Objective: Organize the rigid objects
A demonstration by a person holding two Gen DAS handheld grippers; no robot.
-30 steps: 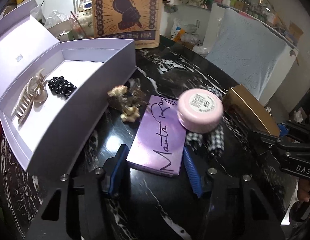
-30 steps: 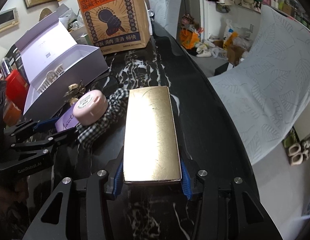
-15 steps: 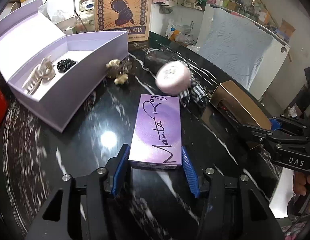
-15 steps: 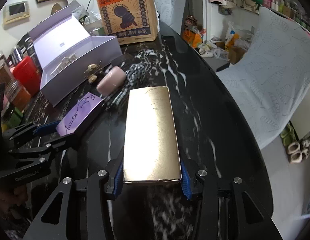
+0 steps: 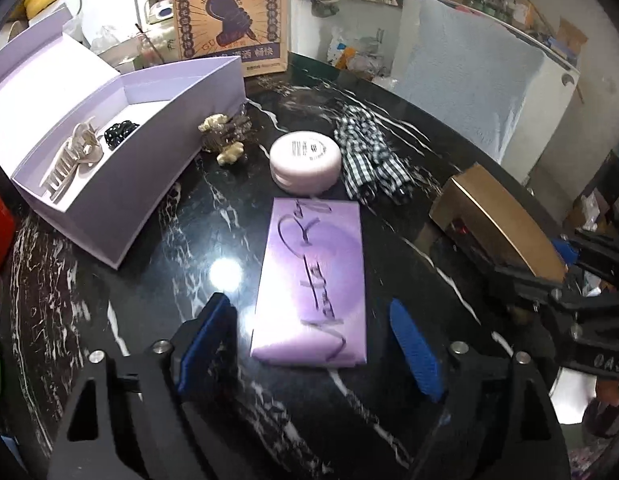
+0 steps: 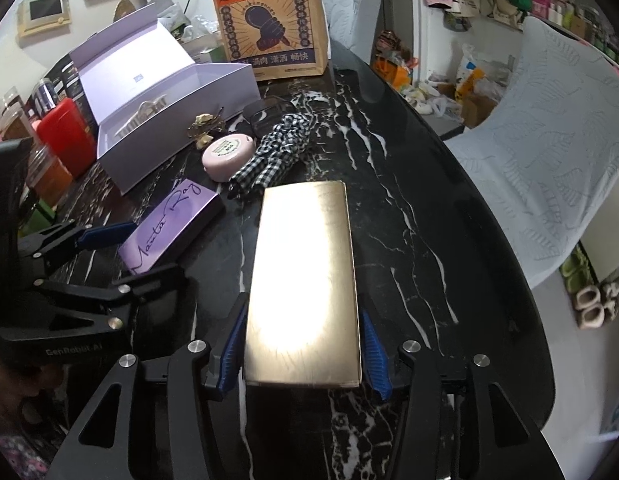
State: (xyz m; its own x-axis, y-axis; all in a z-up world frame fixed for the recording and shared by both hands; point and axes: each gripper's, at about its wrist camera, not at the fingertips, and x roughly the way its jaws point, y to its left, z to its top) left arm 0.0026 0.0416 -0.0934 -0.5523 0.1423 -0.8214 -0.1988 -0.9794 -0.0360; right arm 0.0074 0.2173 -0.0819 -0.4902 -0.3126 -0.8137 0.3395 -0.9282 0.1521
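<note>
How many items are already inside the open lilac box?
2 visible. A cream plastic claw hair clip lies toward the near end of the lilac cardboard box; a black beaded hair tie sits just beyond it. The near wall may hide more.

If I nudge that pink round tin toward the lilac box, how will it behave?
The pink round tin lies flat on its broad face, so it should slide, not roll. The glossy marble table probably gives little grip; it may skid. It touches the checked cloth, which might drag along.
</note>
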